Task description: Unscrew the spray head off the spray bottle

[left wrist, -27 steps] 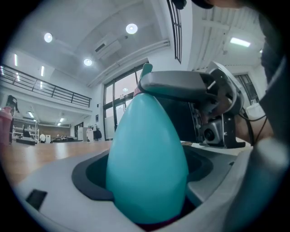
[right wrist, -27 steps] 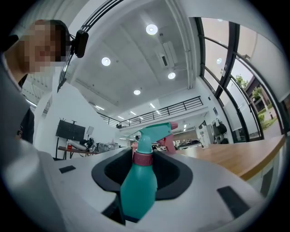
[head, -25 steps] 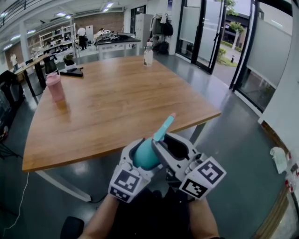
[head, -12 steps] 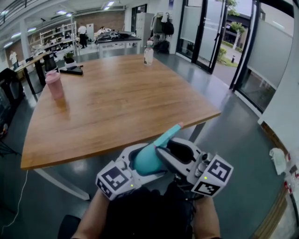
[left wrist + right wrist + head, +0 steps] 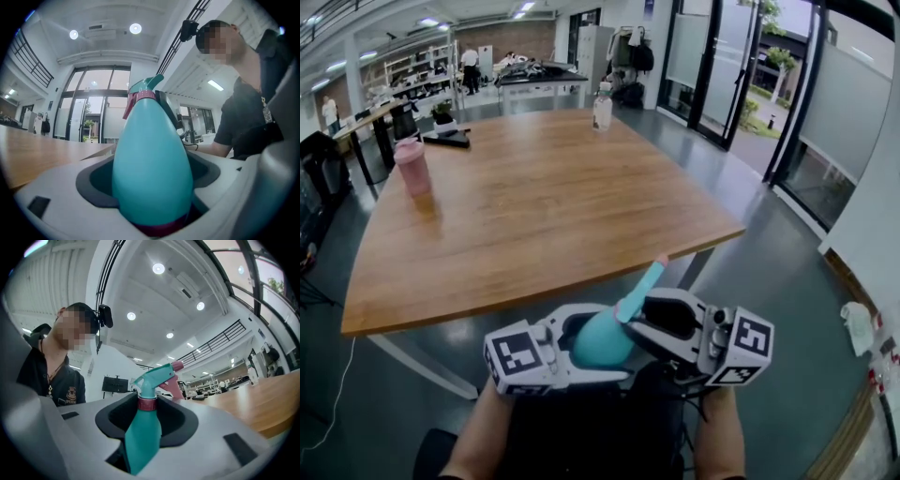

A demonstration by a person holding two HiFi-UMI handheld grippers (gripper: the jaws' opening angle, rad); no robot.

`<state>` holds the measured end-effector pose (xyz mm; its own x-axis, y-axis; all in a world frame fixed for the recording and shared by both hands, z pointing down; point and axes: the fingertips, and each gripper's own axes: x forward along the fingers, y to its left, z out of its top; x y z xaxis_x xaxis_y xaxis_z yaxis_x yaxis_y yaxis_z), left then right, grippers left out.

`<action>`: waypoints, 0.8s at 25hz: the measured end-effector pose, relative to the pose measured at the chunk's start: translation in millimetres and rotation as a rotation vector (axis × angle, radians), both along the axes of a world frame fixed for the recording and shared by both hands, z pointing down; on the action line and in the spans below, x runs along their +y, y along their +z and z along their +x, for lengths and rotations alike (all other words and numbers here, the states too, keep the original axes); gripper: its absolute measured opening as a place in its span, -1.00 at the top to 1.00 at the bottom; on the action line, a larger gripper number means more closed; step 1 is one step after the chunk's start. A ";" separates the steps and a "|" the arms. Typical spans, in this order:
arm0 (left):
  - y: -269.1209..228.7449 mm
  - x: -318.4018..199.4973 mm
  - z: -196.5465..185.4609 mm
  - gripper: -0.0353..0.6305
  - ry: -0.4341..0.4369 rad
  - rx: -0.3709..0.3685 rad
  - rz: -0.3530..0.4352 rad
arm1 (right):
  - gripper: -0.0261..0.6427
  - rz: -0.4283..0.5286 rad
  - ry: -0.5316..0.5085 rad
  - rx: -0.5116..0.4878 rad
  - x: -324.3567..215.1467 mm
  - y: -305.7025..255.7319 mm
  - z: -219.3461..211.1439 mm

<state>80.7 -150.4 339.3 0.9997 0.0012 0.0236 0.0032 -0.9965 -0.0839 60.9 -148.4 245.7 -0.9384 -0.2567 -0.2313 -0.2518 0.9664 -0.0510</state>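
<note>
A teal spray bottle (image 5: pixel 598 339) with a teal spray head (image 5: pixel 639 286) and a pink nozzle tip is held in the air before the table's near edge, tilted up to the right. My left gripper (image 5: pixel 579 342) is shut on the bottle's fat body (image 5: pixel 152 173), with the base deep between the jaws. My right gripper (image 5: pixel 649 314) comes from the right, and its jaws close round the pink collar (image 5: pixel 146 403) under the spray head (image 5: pixel 157 376). The body (image 5: pixel 143 437) hangs down between its jaws.
A large wooden table (image 5: pixel 534 206) lies ahead, with a pink tumbler (image 5: pixel 412 169) at its left, a dark object (image 5: pixel 445 141) behind that and a clear bottle (image 5: pixel 602 111) at the far edge. Glass doors stand to the right. A white rag (image 5: pixel 861 319) lies on the floor.
Both grippers and the bottle have sunk a little and shifted right. The left gripper has swung so its marker cube sits further left, and the bottle leans more to the right.
</note>
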 end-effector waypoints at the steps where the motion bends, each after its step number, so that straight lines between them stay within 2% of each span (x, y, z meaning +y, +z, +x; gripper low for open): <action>1: -1.2 -0.8 -0.3 -0.40 -0.003 0.005 -0.002 | 0.52 -0.006 -0.008 -0.015 -1.0 -1.1 0.4; 3: -2.8 -7.8 -0.9 -0.40 -0.045 0.015 -0.003 | 0.49 -0.023 0.022 -0.048 -6.9 -2.2 2.7; 5: -3.3 -16.5 -1.1 -0.40 -0.112 0.014 -0.003 | 0.47 -0.037 0.094 -0.059 -13.8 -1.8 5.8; 8: -5.1 -27.6 -1.5 -0.40 -0.214 -0.005 -0.001 | 0.43 -0.053 0.187 -0.044 -23.3 -1.2 8.8; 15: -3.4 -45.2 -0.1 -0.40 -0.370 -0.015 0.011 | 0.42 -0.083 0.311 -0.026 -32.5 3.6 16.1; 20: -1.6 -62.3 -3.8 -0.41 -0.522 -0.036 0.063 | 0.41 -0.095 0.449 -0.001 -41.2 5.5 12.1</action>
<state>76.9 -212.7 337.7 0.8652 -0.4996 0.0420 -0.4886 -0.8591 -0.1524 72.9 -189.6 251.1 -0.7293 -0.6579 -0.1879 -0.6444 0.7528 -0.1343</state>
